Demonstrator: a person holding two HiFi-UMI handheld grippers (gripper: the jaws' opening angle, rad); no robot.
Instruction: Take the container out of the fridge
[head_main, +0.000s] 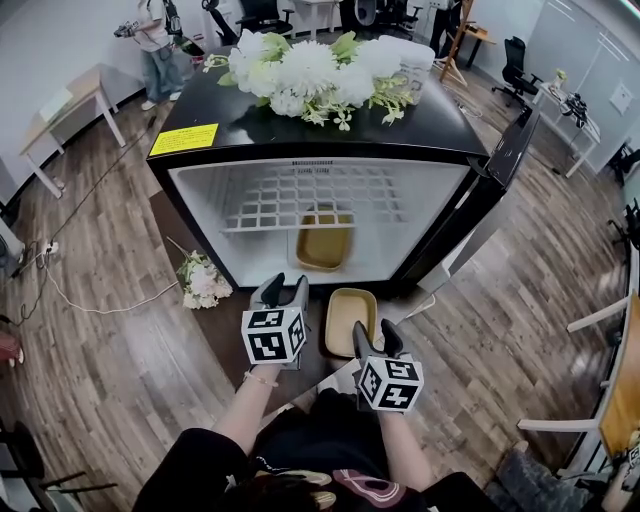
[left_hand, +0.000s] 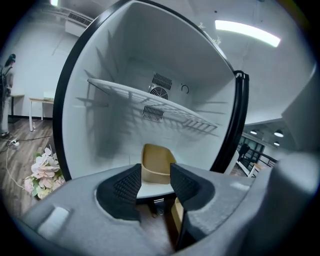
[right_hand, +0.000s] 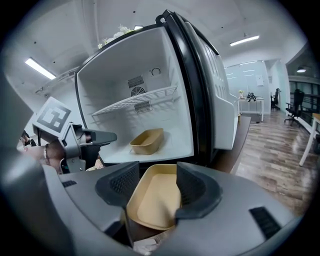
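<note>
Now, left tool (left_hand: 154, 182) spread, empty, right tool (right_hand: 152, 182) spread, tan container (right_hand: 150, 207) between jaws

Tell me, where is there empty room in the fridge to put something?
The wire shelf is bare all across. On the fridge floor there is room left and right of the tan container. The fridge top is crowded with flowers.

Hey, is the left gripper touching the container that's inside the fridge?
Apart. The left gripper view shows the left gripper in front of the fridge, with white fridge floor visible between its fingers and the container.
</note>
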